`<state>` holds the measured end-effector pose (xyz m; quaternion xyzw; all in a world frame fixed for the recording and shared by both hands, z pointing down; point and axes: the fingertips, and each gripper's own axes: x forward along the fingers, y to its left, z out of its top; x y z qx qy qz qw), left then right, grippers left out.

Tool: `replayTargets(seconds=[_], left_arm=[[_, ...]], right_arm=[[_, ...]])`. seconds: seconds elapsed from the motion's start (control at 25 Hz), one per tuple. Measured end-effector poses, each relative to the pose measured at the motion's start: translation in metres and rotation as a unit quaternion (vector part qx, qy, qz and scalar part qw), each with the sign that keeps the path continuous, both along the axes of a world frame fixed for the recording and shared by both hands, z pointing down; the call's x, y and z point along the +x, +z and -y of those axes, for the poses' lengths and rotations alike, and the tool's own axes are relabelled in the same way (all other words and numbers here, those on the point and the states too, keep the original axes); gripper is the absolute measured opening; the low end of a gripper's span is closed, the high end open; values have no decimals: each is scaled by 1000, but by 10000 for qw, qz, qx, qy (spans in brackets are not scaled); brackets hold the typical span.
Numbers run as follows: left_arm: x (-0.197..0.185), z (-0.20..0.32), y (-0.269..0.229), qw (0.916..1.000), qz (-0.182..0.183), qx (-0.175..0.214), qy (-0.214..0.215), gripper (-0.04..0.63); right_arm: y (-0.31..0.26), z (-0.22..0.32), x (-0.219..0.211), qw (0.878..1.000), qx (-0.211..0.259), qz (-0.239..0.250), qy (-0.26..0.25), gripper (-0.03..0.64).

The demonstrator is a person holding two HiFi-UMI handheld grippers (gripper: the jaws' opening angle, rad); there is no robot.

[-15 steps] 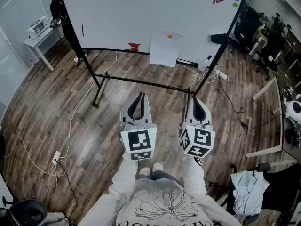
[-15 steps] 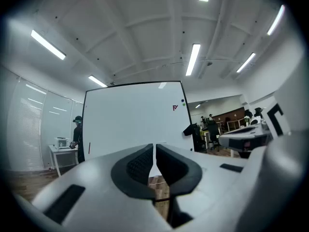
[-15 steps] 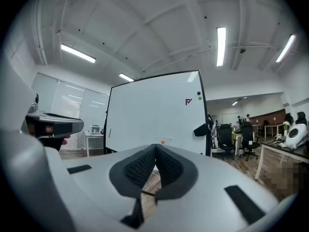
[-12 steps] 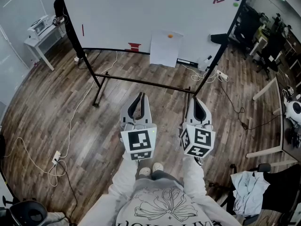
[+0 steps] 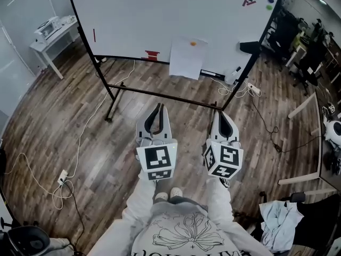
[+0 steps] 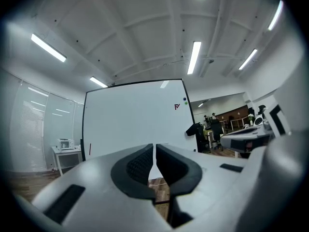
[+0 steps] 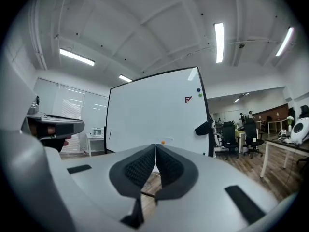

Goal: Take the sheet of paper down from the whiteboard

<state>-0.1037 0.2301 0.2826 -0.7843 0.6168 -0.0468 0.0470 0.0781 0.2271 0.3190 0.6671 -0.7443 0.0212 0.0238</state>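
A white sheet of paper (image 5: 187, 57) hangs low on the whiteboard (image 5: 160, 15), pinned by an orange magnet (image 5: 193, 43). The board stands well ahead of me on a black wheeled frame (image 5: 160, 93). My left gripper (image 5: 156, 108) and right gripper (image 5: 224, 115) are held side by side at waist height, both shut and empty, pointing level at the board. In the left gripper view the whiteboard (image 6: 135, 117) fills the middle beyond the closed left gripper (image 6: 154, 149). The right gripper view shows the orange magnet (image 7: 163, 142) just above the shut right gripper (image 7: 156, 151).
A red eraser (image 5: 152, 53) and a red marker line (image 5: 94, 35) sit on the board, with a red logo (image 5: 247, 1) and two round magnets (image 5: 269, 3) top right. A white table (image 5: 50, 39) stands left. Cables (image 5: 74, 143) trail over the floor. Office chairs and desks (image 5: 303, 41) stand right.
The person who stood at the far left by the white table is out of the frame now. The view has shifted slightly. Both grippers stay where they were.
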Motion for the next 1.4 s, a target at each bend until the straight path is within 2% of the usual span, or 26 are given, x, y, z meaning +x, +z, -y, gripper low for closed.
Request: replayTargets(seconds=[0.36, 0.68, 0.92, 1.4], left_arm=[[25, 20, 15, 9997, 10, -66, -216, 20], [45, 64, 26, 9997, 54, -178, -146, 20], [46, 129, 36, 9997, 62, -237, -52, 20], [42, 299, 31, 9989, -5, -192, 421, 21]], right_arm=[[15, 28, 21, 9995, -53, -35, -299, 3], [29, 70, 38, 9994, -196, 85, -285, 3], [34, 130, 35, 9995, -217, 9, -232, 3], [24, 288, 26, 9997, -138, -176, 136, 3]])
